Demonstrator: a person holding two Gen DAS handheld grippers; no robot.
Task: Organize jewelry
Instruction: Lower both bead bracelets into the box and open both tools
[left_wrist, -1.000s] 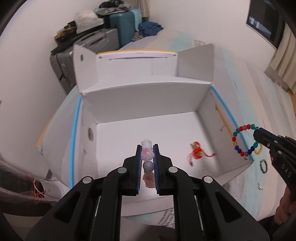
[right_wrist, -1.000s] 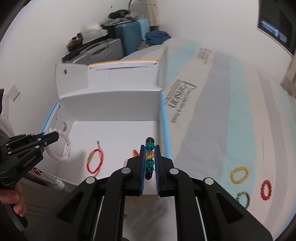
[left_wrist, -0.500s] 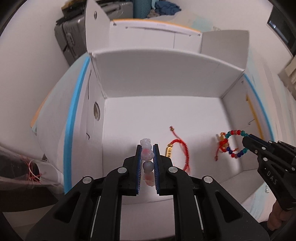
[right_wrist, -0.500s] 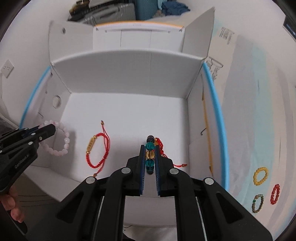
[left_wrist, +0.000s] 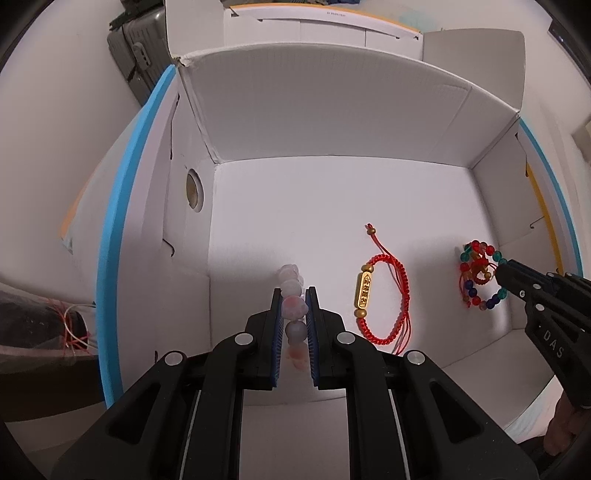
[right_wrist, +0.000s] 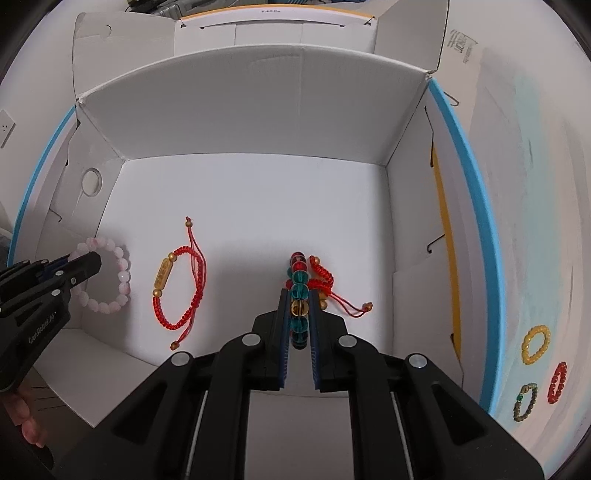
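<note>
My left gripper (left_wrist: 293, 295) is shut on a pale pink bead bracelet (left_wrist: 291, 284), low inside the white cardboard box (left_wrist: 332, 122) near its left wall; it also shows in the right wrist view (right_wrist: 110, 273). My right gripper (right_wrist: 298, 295) is shut on a multicoloured bead bracelet (right_wrist: 298, 275), also low in the box, over a small red knotted bracelet (right_wrist: 325, 280). A red cord bracelet with a gold bar (left_wrist: 384, 295) lies on the box floor between the two grippers.
Outside the box on the right, on the pale sheet, lie a yellow bead bracelet (right_wrist: 535, 343), a red one (right_wrist: 557, 382) and a dark green-brown one (right_wrist: 524, 401). A grey suitcase (left_wrist: 136, 55) stands behind the box.
Both grippers have moved from above the box rim down into the box, each still holding its bracelet. The box floor now fills both views.
</note>
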